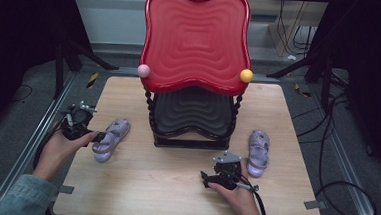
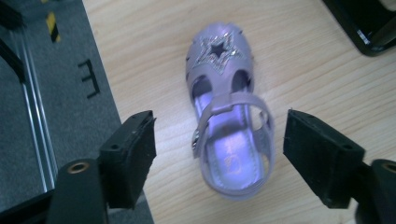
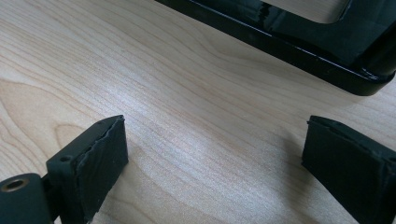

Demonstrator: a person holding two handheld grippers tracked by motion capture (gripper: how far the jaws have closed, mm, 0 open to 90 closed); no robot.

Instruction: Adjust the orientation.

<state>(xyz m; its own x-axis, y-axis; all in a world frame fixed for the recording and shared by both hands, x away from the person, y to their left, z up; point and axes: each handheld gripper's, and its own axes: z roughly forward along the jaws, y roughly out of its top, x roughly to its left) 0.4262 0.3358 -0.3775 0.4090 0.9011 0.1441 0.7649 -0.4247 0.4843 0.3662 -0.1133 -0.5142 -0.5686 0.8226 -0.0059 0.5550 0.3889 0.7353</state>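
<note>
Two small lilac sandals lie on the wooden table (image 1: 173, 186). The left sandal (image 1: 110, 139) (image 2: 228, 121), with a glittery star on its toe, lies at the table's left side. My left gripper (image 1: 95, 138) (image 2: 219, 158) is open, its jaws standing either side of the sandal's heel and strap without touching it. The right sandal (image 1: 258, 152) lies to the right of the rack. My right gripper (image 1: 205, 178) (image 3: 210, 163) is open low over bare wood, left of that sandal, with nothing between its jaws.
A two-tier rack (image 1: 194, 77) stands at the table's middle back, with a red wavy top tray, a black lower tray (image 1: 192, 112) and a black base (image 3: 299, 42). Pink (image 1: 143, 70) and yellow (image 1: 246, 75) knobs sit at its corners. Cables (image 1: 335, 161) run on the floor at right.
</note>
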